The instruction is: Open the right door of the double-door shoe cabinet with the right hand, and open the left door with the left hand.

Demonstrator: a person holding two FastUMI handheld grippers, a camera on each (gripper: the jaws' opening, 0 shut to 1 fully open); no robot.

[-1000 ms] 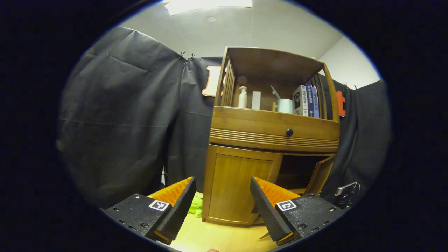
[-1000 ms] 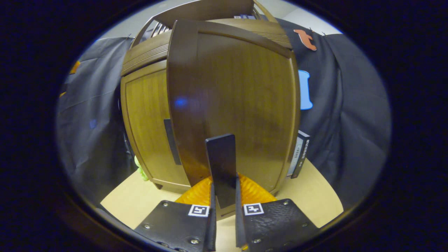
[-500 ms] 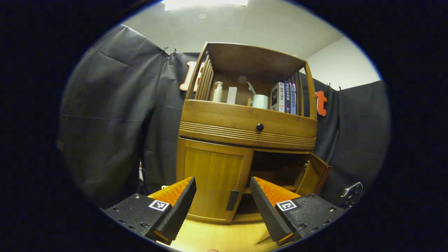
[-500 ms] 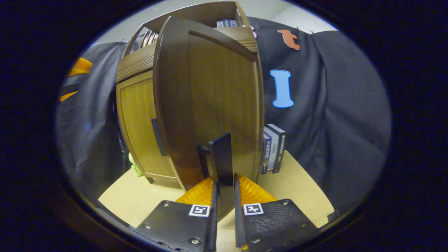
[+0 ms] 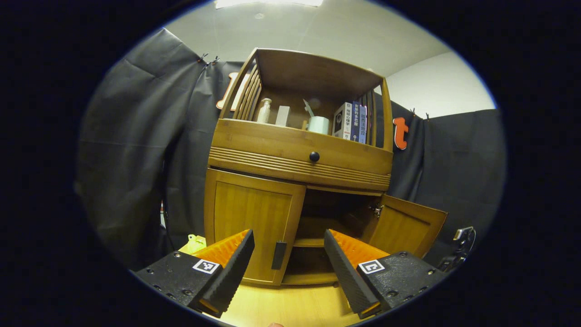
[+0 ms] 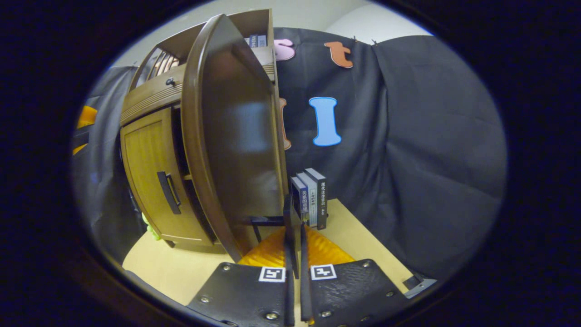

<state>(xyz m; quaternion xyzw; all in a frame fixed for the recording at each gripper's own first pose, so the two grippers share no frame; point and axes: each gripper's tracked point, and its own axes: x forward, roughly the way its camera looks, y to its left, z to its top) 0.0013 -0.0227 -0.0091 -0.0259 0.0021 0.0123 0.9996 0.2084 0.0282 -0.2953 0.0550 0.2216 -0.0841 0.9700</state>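
Note:
The wooden shoe cabinet (image 5: 299, 156) stands ahead in the left gripper view. Its left door (image 5: 252, 222) is closed, with a dark handle (image 5: 278, 255) near the inner edge. The right door (image 5: 406, 225) is swung well out, baring dark shelves. My left gripper (image 5: 288, 256) is open a short way in front of the left door handle, touching nothing. In the right gripper view my right gripper (image 6: 294, 265) is shut on the right door's handle (image 6: 292, 225), with the right door (image 6: 236, 145) seen nearly edge-on. The left door (image 6: 150, 181) and its handle (image 6: 168, 193) show beyond.
Three books (image 6: 311, 197) stand on the light floor (image 6: 354, 231) right of the cabinet. A green toy (image 5: 193, 240) lies at the cabinet's left foot. The top shelf holds a bottle (image 5: 264, 110), a cup (image 5: 318, 124) and books (image 5: 352, 120). Black cloth walls surround the cabinet.
The right door has swung much wider with my right gripper shut on its handle. The left gripper view has shifted, so the left door handle now lies between its open fingers.

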